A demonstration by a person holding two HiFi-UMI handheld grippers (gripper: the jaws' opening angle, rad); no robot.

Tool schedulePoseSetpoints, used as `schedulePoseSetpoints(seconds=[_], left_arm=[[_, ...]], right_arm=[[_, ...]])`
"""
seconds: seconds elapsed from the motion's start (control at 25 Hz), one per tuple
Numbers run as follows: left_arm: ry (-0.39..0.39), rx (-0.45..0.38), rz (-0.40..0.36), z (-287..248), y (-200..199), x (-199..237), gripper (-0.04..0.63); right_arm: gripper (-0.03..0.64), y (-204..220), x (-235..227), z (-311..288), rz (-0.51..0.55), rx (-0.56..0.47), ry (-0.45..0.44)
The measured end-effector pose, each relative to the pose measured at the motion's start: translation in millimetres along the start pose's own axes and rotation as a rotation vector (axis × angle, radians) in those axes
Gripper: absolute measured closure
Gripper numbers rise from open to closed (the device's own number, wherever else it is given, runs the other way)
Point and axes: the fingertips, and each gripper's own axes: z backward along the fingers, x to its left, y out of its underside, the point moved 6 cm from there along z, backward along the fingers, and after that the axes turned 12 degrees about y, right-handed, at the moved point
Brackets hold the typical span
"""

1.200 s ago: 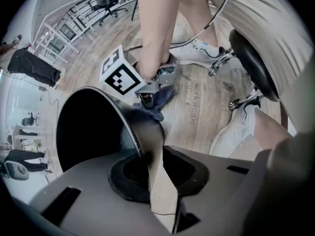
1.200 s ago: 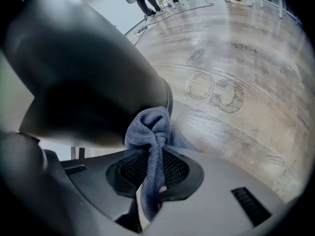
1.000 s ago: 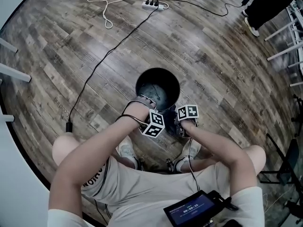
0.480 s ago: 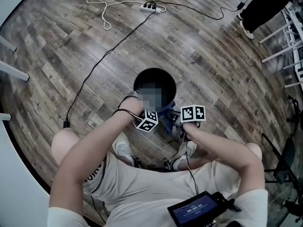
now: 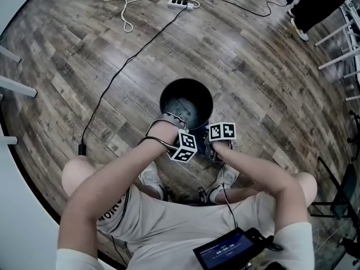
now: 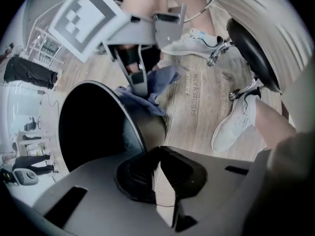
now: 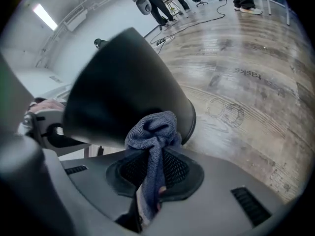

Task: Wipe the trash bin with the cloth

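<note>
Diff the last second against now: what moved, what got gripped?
The left gripper has just been closing its jaws and now pinches the near rim of the trash bin. The right gripper pulled a little away from the bin's side, then came back. Unchanged: the cloth clamped in the right gripper, bin upright in place.

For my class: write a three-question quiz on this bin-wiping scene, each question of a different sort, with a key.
1. Multiple choice: what does the right gripper hold? A a sponge; B a blue cloth; C a brush.
2. True or false: the cloth lies on the floor.
3. Fill in: the left gripper grips the trash bin at its ____.
Key: 1 B; 2 false; 3 rim (the left jaws have just been closing onto it).
</note>
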Motion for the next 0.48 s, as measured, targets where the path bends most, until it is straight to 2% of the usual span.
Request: schedulePoseSetpoints(seconds=[0.2,0.48], left_arm=[[0.008,-0.040,0.074,2,-6,8,0.561],[-0.006,-0.064,0.097,3,-8,14,0.560]], right_arm=[[0.558,5,-27,-59,0.001,-0.008,0.034],[0.558,14,-57,-115,-0.110,0.049,0.080]])
